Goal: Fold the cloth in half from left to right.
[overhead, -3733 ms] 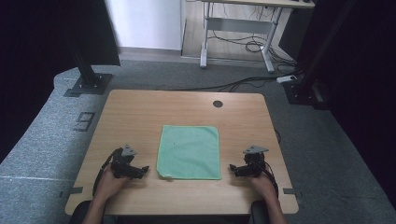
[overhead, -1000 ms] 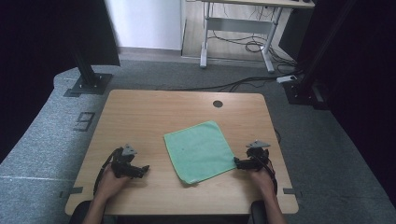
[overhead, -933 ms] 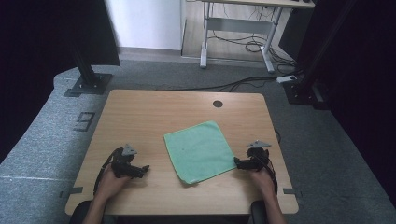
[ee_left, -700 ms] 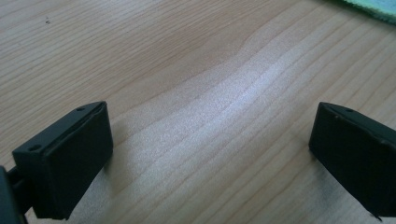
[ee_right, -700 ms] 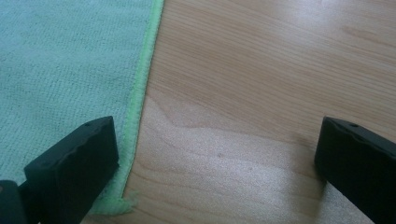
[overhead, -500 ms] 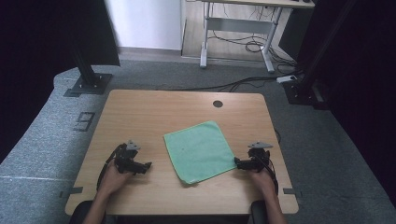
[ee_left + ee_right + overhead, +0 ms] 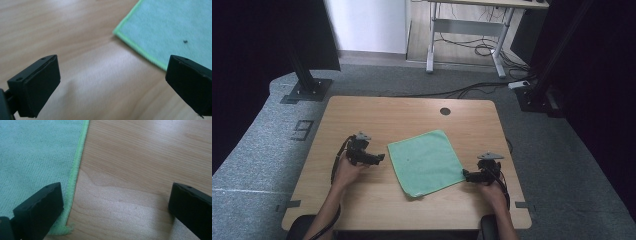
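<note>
Cloth (image 7: pixel 425 162), green, lies flat on desk (image 7: pixel 377 112), rotated askew, near middle. Left tongs (image 7: pixel 377 158) just left of cloth's left corner, jaws wide apart, holding nothing; corner (image 7: pixel 117 32) sits ahead between jaws. Right tongs (image 7: pixel 466 176) at cloth's right corner, jaws wide apart, gripping nothing; cloth's hem (image 7: pixel 75 170) runs beside one jaw, frayed corner tip close under it.

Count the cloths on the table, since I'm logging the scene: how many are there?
1: a flat square green microfibre cloth at the middle of the light wooden table, between the two grippers.
</note>
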Tool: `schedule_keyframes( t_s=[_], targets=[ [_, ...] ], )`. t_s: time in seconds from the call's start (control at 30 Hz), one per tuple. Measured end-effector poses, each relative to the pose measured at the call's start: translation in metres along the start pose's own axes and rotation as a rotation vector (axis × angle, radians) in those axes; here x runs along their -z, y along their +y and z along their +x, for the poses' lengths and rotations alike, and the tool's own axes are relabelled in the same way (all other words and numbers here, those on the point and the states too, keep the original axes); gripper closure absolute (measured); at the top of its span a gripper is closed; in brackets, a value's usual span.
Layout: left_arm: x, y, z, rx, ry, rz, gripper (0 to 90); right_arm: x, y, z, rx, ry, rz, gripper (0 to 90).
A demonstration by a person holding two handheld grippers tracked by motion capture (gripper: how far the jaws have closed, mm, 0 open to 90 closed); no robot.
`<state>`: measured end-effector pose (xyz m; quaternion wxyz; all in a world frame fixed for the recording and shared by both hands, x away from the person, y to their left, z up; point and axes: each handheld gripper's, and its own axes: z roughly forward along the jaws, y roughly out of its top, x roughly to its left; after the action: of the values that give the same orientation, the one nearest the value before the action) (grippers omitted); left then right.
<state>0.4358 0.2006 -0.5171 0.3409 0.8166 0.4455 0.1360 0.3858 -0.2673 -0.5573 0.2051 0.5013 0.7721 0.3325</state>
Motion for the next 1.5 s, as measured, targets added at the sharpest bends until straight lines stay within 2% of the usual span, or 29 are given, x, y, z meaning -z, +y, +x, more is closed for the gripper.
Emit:
schedule_keyframes(
  t_s=[0.2, 0.37, 0.47, 0.63, 0.83, 1.0, 1.13, 1.3, 1.5],
  targets=[
    [-0.014, 0.016, 0.003, -0.016, 0.025, 0.011, 2.3, 0.0, 0.0, 0.0, 0.0, 0.0, 0.0, 0.0],
    [-0.022, 0.023, 0.008, 0.03, 0.027, -0.015, 9.2, 0.0, 0.0, 0.0, 0.0, 0.0, 0.0, 0.0],
    [-0.027, 0.028, 0.009, 0.028, 0.039, -0.017, 10.1, 0.0, 0.0, 0.0, 0.0, 0.0, 0.0, 0.0],
    [-0.038, 0.031, 0.015, 0.056, 0.042, -0.021, 13.6, 0.0, 0.0, 0.0, 0.0, 0.0, 0.0, 0.0],
    [-0.051, 0.033, 0.016, 0.069, 0.053, -0.004, 13.7, 0.0, 0.0, 0.0, 0.0, 0.0, 0.0, 0.0],
    [-0.061, 0.031, 0.015, 0.044, 0.115, 0.033, 13.6, 0.0, 0.0, 0.0, 0.0, 0.0, 0.0, 0.0],
    [-0.063, 0.029, 0.015, 0.037, 0.127, 0.024, 9.9, 0.0, 0.0, 0.0, 0.0, 0.0, 0.0, 0.0],
    [-0.064, 0.025, 0.016, 0.053, 0.143, 0.004, 4.7, 0.0, 0.0, 0.0, 0.002, 0.002, 0.0, 0.0],
    [-0.064, 0.025, 0.016, 0.054, 0.145, 0.004, 3.8, 0.001, 0.001, -0.001, 0.017, 0.022, 0.003, 2.7]
  ],
)
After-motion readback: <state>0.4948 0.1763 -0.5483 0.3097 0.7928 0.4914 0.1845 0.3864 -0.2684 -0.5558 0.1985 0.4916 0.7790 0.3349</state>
